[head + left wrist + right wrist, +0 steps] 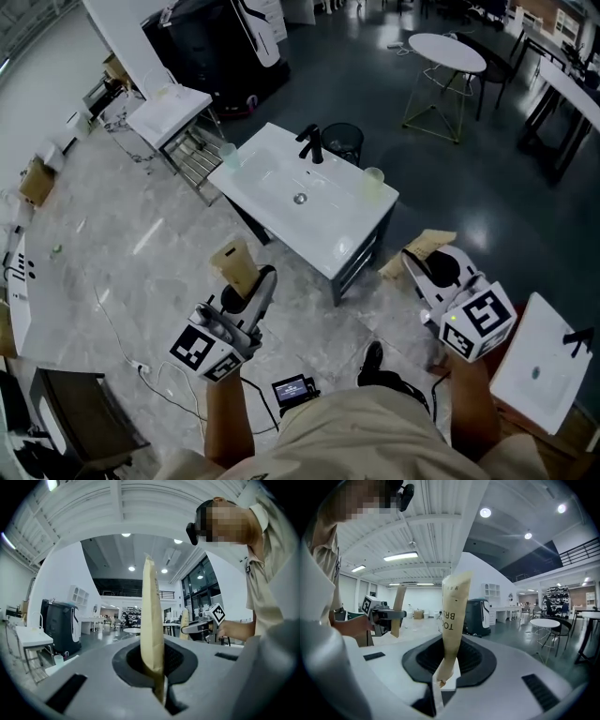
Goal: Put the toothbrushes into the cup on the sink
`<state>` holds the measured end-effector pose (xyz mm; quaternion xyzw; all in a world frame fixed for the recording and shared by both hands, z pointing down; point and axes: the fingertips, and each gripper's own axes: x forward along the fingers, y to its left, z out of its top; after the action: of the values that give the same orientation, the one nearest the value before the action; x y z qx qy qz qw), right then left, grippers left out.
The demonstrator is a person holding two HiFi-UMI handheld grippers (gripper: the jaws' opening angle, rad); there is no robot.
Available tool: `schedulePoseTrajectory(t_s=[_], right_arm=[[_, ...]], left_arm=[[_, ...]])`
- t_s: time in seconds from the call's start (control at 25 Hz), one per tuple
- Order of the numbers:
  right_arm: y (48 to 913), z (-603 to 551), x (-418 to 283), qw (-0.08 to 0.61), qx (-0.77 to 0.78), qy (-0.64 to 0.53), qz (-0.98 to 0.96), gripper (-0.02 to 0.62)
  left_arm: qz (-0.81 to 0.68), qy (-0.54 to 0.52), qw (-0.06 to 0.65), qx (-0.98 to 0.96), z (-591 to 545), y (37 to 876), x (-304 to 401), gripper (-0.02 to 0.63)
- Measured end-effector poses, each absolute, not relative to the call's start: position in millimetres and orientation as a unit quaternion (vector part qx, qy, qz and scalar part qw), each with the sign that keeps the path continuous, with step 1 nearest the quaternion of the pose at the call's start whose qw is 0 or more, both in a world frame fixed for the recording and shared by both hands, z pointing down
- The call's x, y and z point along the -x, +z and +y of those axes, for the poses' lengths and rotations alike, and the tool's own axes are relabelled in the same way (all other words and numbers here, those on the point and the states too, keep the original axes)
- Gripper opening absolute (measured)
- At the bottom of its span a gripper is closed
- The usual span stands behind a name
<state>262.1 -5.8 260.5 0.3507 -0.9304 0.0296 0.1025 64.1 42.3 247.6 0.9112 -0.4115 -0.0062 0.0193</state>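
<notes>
Both grippers are held low over the floor, short of the white sink [281, 202], which has a black faucet [311, 143]. A pale cup [229, 155] stands on the sink's left corner and another cup [373, 177] on its right corner. My left gripper [259, 278] is shut on a tan paper-wrapped toothbrush [236, 265], which stands upright between the jaws in the left gripper view [153, 630]. My right gripper [424, 266] is shut on a second tan wrapped toothbrush [427, 246], printed and slightly bent in the right gripper view [452, 620].
A metal rack with a white top [173, 114] stands left of the sink, with a black bin [343, 141] behind the sink. Another white basin [544, 361] lies at the lower right. A round white table [448, 52] and chairs are farther back. Cables [141, 366] trail on the floor.
</notes>
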Motion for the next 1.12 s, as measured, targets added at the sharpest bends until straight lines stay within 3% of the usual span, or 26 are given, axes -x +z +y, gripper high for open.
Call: schedulePoseTrajectory(t_s=[0.44, 1.12], right_arm=[[278.6, -119.9, -310.7, 0.098, -0.311, 0.047, -0.944, 0.058], [327.2, -254.3, -264.0, 0.117, -0.375, 0.075, -0.917, 0.058]], left_arm=[[-0.45, 0.011, 0.025, -0.892, -41.2, 254.1, -124.3, 0.005], [-0.422, 0.005, 0.038, -0.906, -164.9, 278.0, -54.9, 0.005]])
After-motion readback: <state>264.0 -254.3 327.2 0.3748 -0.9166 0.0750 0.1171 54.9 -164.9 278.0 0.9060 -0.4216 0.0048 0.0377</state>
